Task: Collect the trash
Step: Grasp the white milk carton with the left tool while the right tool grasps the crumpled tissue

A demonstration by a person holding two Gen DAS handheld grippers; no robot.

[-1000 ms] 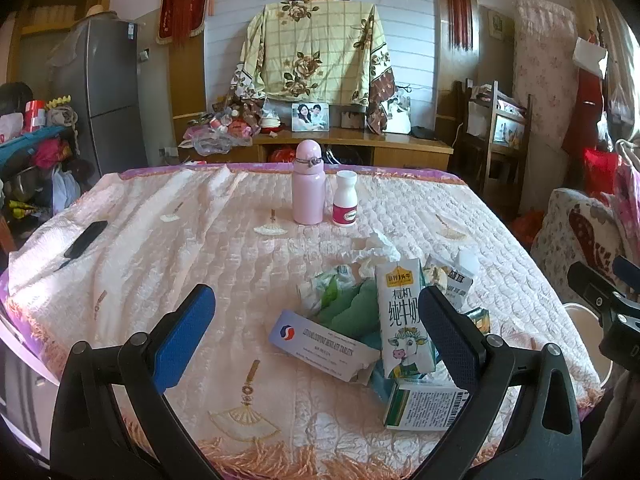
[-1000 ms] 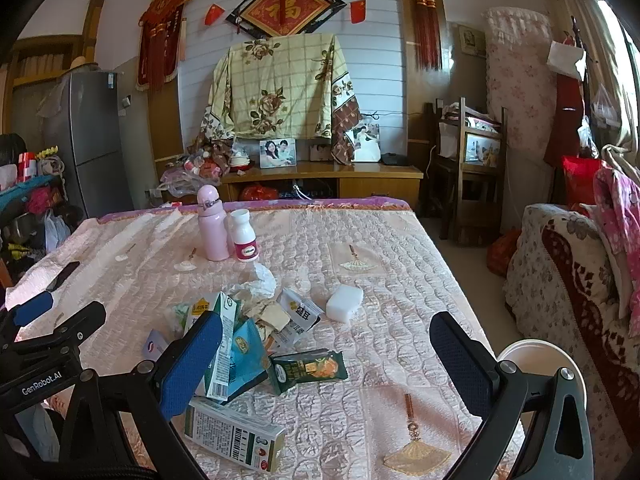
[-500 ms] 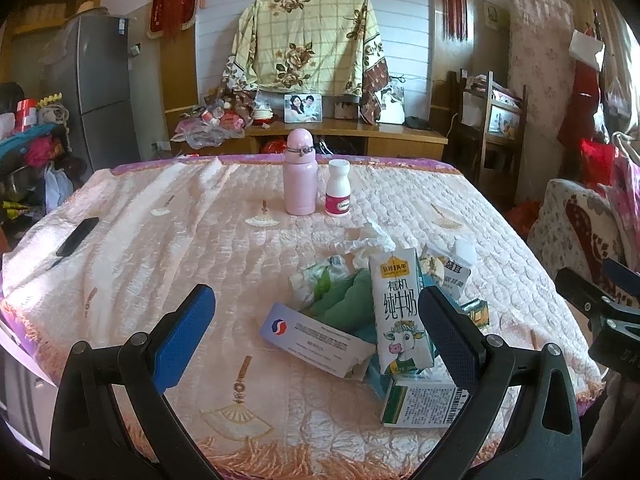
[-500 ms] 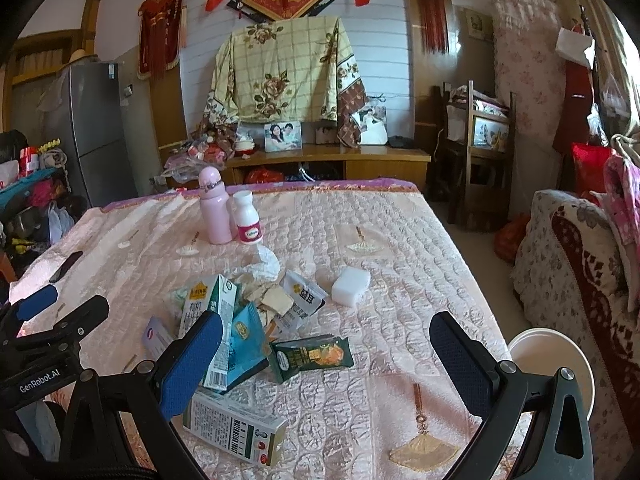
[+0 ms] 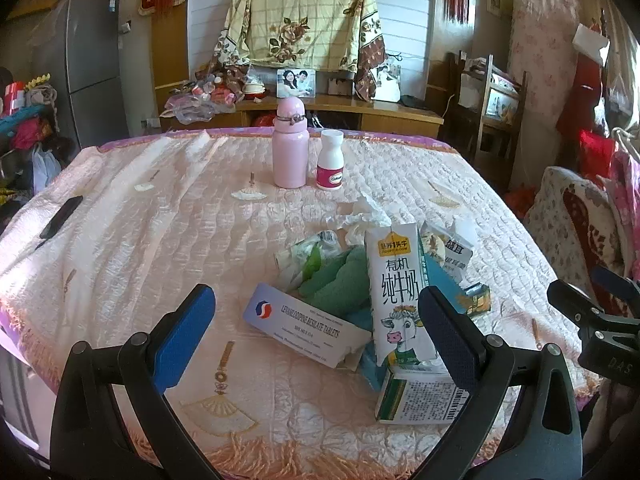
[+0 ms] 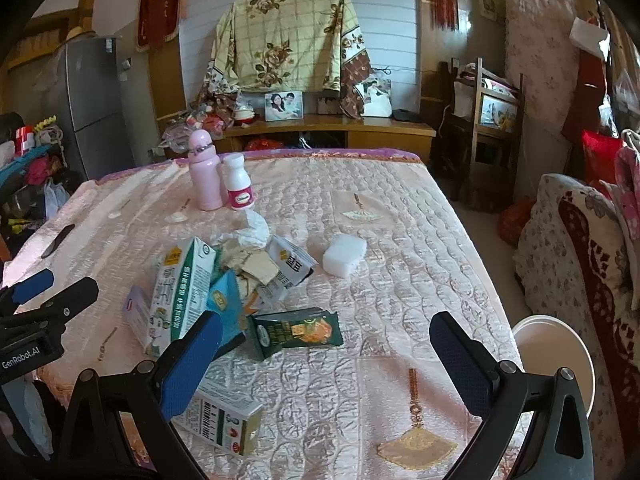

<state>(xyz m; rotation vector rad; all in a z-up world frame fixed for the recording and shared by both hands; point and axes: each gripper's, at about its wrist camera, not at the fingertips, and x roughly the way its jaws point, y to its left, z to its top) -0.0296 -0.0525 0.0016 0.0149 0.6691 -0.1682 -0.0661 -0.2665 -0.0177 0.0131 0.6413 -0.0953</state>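
1. Both grippers are spread wide and hold nothing: the left gripper (image 5: 316,332) hangs over the near edge of the surface (image 5: 160,240), and the right gripper (image 6: 326,356) hangs over the same edge further to the right.
2. Between the left gripper's blue pads stands a white milk carton (image 5: 398,292) with a cartoon cow, upright in the middle of the trash pile.
3. Leaning against that carton's left side is a white tablet box (image 5: 304,324), lying flat and printed with dark lettering.
4. Behind the tablet box lies a crumpled green wrapper (image 5: 340,280), touching both the box and the carton.
5. In front of the carton a second small carton (image 5: 420,396) with a barcode lies on its side near the fringe of the cloth.
6. Seen from the right wrist, a dark green snack packet (image 6: 296,332) lies flat just right of the pile, between the right gripper's fingers.
7. Crumpled white tissue (image 6: 252,232) sits at the far end of the pile.
8. A white block (image 6: 344,254) rests alone, to the right of the pile.
9. Further back stand a pink bottle (image 5: 291,144) and a white pill bottle (image 5: 331,160), side by side and upright.
10. A white bin (image 6: 552,356) stands on the floor beside the surface's right edge.
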